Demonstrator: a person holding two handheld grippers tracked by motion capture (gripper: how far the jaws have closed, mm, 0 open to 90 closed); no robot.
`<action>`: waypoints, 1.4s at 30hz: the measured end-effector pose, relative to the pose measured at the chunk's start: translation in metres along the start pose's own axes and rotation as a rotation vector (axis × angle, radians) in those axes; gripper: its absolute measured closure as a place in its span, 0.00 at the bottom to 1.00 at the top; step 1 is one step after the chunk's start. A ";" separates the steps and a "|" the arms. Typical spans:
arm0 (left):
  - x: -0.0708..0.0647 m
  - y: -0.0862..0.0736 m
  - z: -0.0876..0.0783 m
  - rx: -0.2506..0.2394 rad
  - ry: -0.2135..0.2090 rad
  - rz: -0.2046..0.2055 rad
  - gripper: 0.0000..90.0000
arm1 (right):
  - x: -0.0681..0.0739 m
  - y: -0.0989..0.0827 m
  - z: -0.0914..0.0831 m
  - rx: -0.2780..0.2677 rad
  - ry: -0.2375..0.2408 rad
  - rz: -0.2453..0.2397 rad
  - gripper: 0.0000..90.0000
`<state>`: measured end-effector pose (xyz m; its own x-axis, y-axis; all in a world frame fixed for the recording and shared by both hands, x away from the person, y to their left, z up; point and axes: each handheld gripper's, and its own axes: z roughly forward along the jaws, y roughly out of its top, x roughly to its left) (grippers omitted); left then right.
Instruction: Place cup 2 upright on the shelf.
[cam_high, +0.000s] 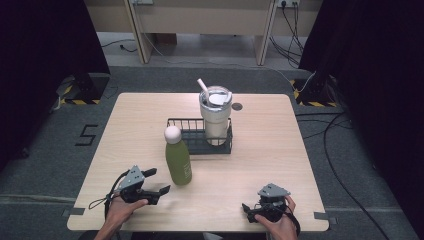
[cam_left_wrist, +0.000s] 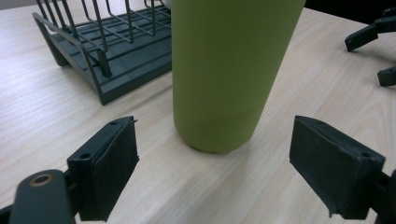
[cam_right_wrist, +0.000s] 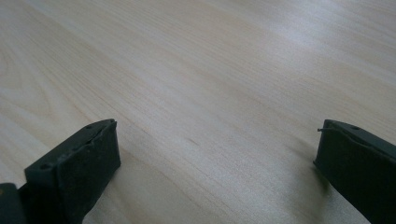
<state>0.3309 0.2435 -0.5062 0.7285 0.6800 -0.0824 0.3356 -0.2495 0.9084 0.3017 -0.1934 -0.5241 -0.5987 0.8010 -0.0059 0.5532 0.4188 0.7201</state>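
Note:
A green bottle with a white cap stands upright on the wooden table, just in front of a dark wire rack. A steel tumbler with a lid and white straw stands in the rack's right end. My left gripper is open, low on the table just left of the bottle; in the left gripper view the bottle stands a little beyond the wide-apart jaws, not touched. My right gripper is open near the front right edge, with bare wood between its jaws.
The rack lies close behind the bottle. The right gripper's jaws show at the far right of the left gripper view. A small dark round mark sits on the table behind the tumbler. Cables trail on the floor at right.

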 end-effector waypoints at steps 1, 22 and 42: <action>0.000 0.001 0.002 -0.003 -0.002 0.000 0.17 | 0.000 0.000 0.000 -0.001 0.000 0.001 0.00; -0.005 0.022 0.025 -0.051 -0.056 0.008 0.17 | 0.000 -0.001 0.000 -0.006 0.000 0.006 0.00; -0.003 0.034 0.050 -0.090 -0.060 0.025 0.17 | 0.000 -0.002 0.000 -0.011 -0.002 -0.002 0.00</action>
<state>0.3700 0.1984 -0.4952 0.7715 0.6311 -0.0808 0.2638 -0.2017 0.9433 0.3006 -0.1945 -0.5250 -0.5989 0.8008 -0.0087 0.5457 0.4160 0.7275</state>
